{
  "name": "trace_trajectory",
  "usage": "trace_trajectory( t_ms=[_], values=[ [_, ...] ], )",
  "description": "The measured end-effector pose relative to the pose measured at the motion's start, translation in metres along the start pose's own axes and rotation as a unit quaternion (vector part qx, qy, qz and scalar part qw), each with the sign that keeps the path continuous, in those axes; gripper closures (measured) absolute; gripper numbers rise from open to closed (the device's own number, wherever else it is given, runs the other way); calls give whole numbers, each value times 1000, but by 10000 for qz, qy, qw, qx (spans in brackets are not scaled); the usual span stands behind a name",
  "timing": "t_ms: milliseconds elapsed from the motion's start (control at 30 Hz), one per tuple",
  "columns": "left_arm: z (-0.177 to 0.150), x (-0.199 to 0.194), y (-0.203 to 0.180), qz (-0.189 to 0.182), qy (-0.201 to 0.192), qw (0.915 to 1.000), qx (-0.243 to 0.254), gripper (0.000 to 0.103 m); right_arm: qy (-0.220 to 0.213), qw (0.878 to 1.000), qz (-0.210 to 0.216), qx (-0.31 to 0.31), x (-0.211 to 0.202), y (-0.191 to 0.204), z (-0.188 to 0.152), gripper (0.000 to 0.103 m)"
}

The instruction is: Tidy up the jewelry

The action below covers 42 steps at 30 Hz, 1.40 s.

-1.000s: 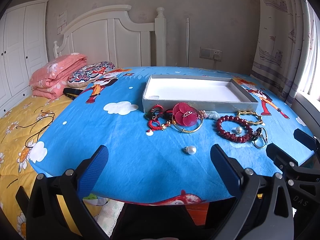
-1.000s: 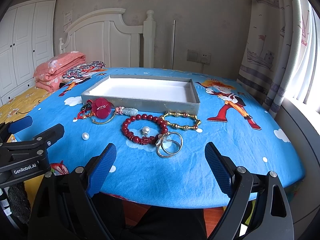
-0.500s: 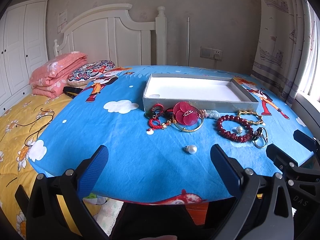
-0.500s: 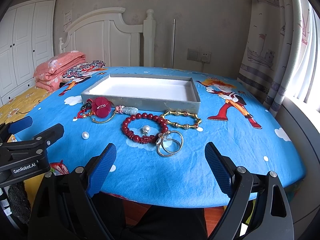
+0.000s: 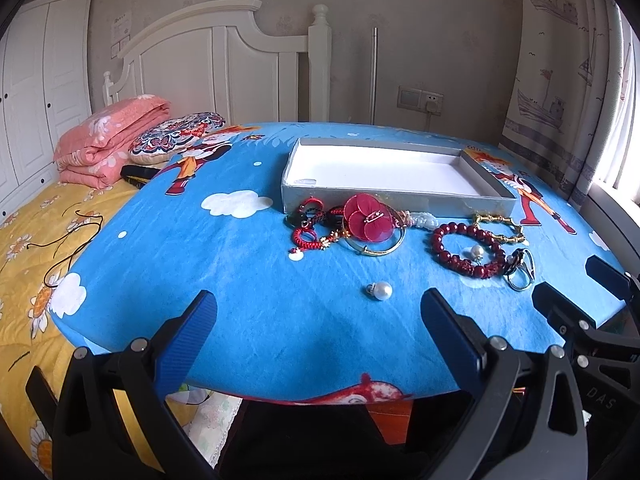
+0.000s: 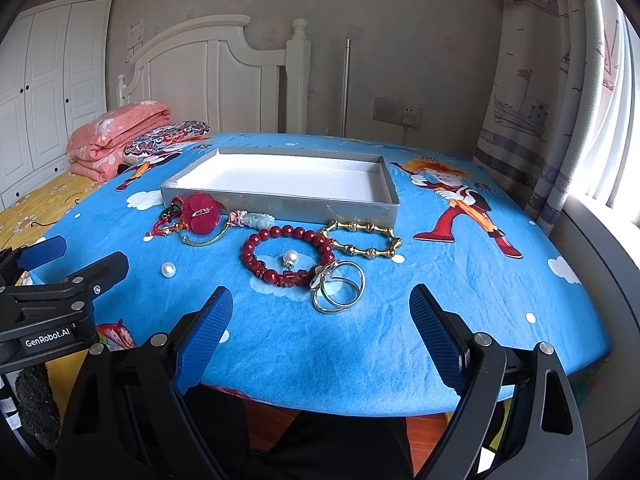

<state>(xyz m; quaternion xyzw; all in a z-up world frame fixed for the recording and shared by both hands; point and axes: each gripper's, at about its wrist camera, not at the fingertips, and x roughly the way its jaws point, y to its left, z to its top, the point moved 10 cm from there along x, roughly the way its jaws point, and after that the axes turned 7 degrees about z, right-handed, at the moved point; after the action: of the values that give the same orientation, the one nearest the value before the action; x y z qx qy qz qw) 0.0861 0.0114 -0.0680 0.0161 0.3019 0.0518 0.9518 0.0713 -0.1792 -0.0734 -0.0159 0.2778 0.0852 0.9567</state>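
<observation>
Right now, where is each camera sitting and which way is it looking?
Left wrist: sits on the left gripper, low at the table's near edge, facing the headboard; its blue pads frame a loose pearl, and the right gripper pokes in at the right.
Right wrist: sits on the right gripper, facing the same way, framing the silver rings; the left gripper shows at the left.
Both see the grey tray and red bead bracelet.

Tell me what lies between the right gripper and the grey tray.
In the right wrist view, ahead of the right gripper lie the silver rings, then the red bead bracelet circling a pearl, then the gold bangle against the grey tray.
</observation>
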Motion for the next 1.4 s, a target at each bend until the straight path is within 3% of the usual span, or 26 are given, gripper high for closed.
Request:
trace_trajectory(
  t_ms=[333, 533, 667, 800, 1400],
  values=[
    [-2, 32, -14, -100, 278, 9992, 256, 5, 93, 9996, -105, 251, 12, -19, -5, 18],
    [6, 46, -32, 28, 11, 9985, 543, 13, -21, 9990, -122, 428, 17, -33, -4, 18],
    [3, 56, -40, -104, 65, 9981, 604, 23, -66, 9990, -86, 434, 21, -35, -4, 21],
    [0, 64, -40, -184, 118, 9983, 538, 24, 37, 9992, -85, 400, 32, -35, -6, 22],
    [-4, 58, -42, -544, -120, 9974, 456, 50, 116, 9993, 157, 325, 68, -27, -4, 49]
  ],
)
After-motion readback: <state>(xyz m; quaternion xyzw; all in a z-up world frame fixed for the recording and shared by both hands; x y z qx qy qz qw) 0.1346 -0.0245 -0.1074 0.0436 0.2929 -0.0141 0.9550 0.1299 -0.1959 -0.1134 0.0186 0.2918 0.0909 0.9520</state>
